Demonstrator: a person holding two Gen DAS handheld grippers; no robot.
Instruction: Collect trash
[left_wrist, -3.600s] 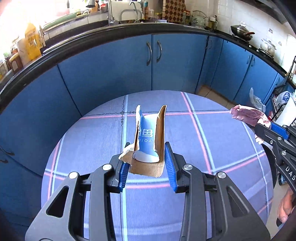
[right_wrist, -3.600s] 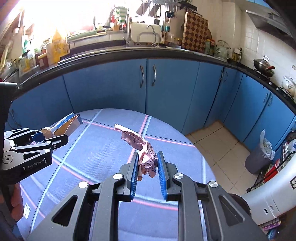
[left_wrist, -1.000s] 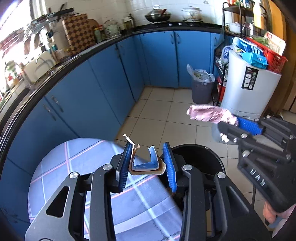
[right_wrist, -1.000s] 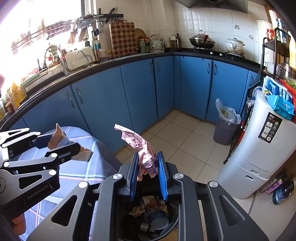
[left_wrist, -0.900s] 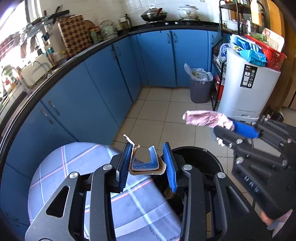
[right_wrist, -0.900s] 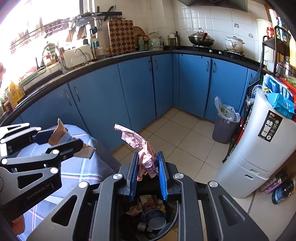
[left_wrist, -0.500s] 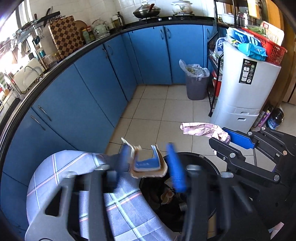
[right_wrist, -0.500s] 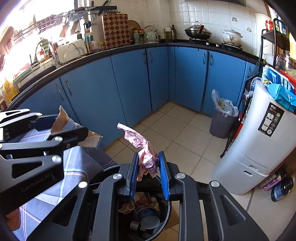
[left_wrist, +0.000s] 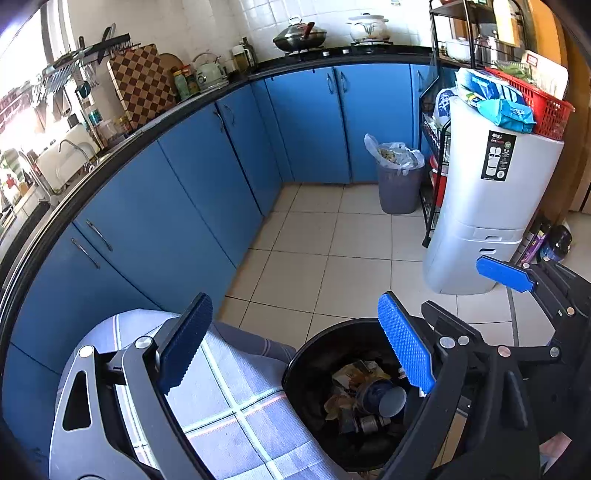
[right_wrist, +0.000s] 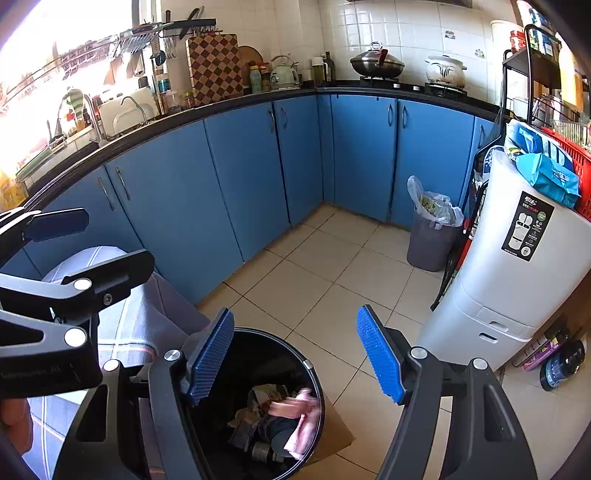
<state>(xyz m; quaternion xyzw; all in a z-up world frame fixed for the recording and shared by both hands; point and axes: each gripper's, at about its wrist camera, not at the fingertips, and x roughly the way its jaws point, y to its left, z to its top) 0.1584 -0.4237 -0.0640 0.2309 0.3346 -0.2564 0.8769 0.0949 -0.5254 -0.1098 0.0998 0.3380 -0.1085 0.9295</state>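
Right wrist view: right gripper (right_wrist: 295, 356) and left gripper (left_wrist: 295, 345) jaws just opened, nothing between; pink wrapper (right_wrist: 301, 413) inside black bin (right_wrist: 314, 373); checked tablecloth (left_wrist: 236, 387) adjoining left, grey bin (right_wrist: 428, 240) far

Left tongs (left_wrist: 295, 347): black skeletal frame with triangular cut-outs, silver round-head pivot screws, blue ribbed pads (left_wrist: 186, 341) with toothed edges. Right tongs (right_wrist: 295, 358): same build, black linkage, silver screws, blue ribbed pads (right_wrist: 380, 356). Faint moulded lettering on the left frame, seen from the right wrist; illegible.
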